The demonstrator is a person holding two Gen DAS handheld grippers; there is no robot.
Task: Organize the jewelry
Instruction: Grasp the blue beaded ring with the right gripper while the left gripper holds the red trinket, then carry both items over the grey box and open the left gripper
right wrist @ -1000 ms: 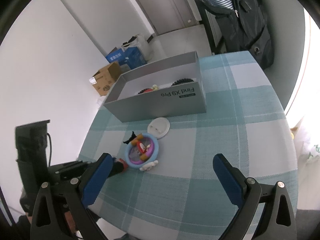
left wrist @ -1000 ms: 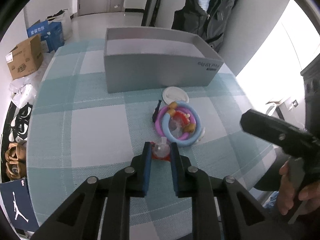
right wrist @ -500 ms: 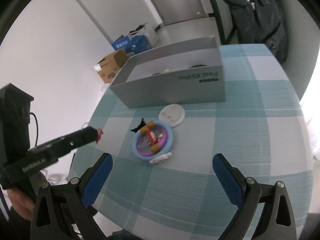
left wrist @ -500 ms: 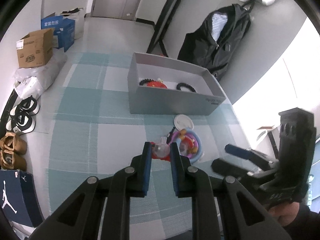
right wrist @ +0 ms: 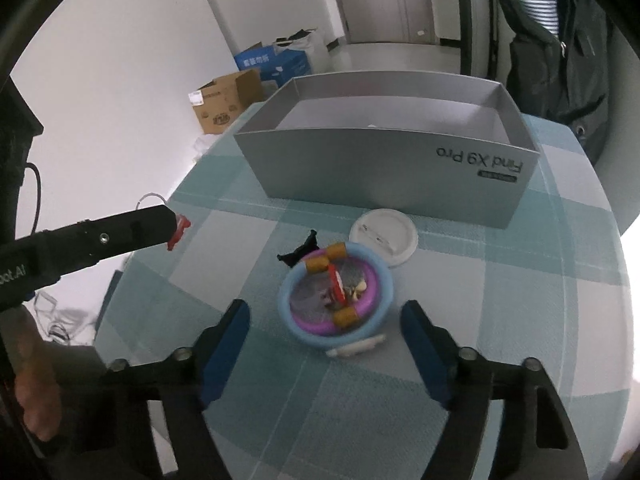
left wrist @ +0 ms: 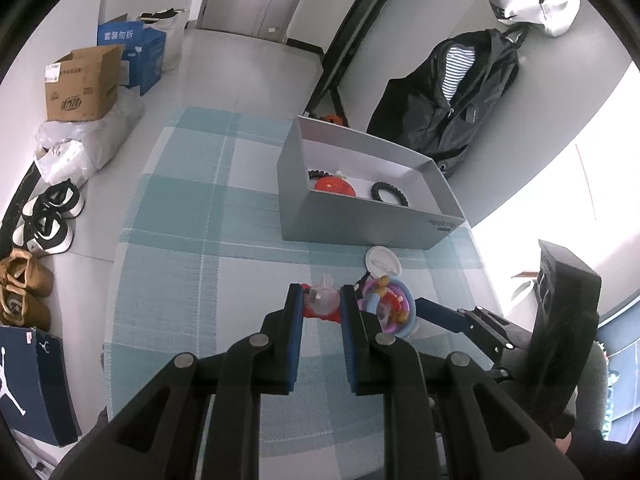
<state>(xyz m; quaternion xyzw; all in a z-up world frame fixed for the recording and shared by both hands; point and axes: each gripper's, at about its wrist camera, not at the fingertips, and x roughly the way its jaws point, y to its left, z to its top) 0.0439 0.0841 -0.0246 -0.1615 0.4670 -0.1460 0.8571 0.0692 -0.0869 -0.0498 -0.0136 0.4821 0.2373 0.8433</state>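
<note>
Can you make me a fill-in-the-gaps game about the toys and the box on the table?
The left hand-held gripper is shut on a small red and clear ___.
The right hand-held gripper has its jaws wide ___.
The round white badge lies between the blue ring bracelet and the open grey ___ box.

Missing words: trinket; open; cardboard

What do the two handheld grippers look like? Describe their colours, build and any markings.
Both are matte black, angular frames with silver rivets at the joints and blue pads on the fingers. The left gripper carries white lettering on its side, only partly legible in the right wrist view. The right gripper matches it.
</note>
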